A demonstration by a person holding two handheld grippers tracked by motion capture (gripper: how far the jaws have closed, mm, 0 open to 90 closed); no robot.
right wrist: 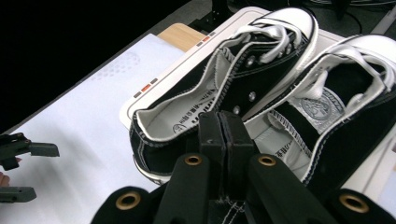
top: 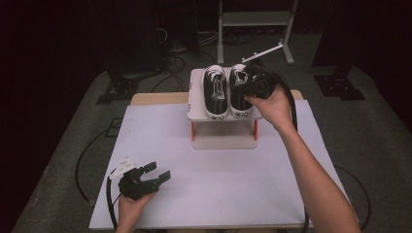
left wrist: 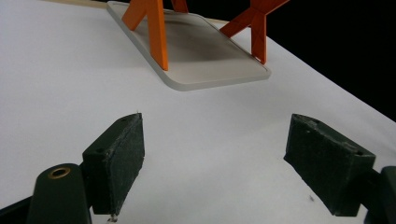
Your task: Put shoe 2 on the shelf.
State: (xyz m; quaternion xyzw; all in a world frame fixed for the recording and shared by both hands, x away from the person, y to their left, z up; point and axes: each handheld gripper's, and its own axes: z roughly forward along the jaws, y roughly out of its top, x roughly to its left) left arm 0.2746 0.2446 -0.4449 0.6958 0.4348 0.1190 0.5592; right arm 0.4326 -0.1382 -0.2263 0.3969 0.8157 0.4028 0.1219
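From above, the right tongs sit at the right sneaker on the small rack. Left tongs gape wide over bare desk. Right gripper view — tongs together, pinching the shoe's inner collar beside the other sneaker.

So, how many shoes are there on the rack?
2. The left shoe and the right shoe stand side by side on the rack; the right gripper is at the right shoe.

A lab or studio: dark curtained walls, cables trailing across grey floor at upper centre, metal stand behind.
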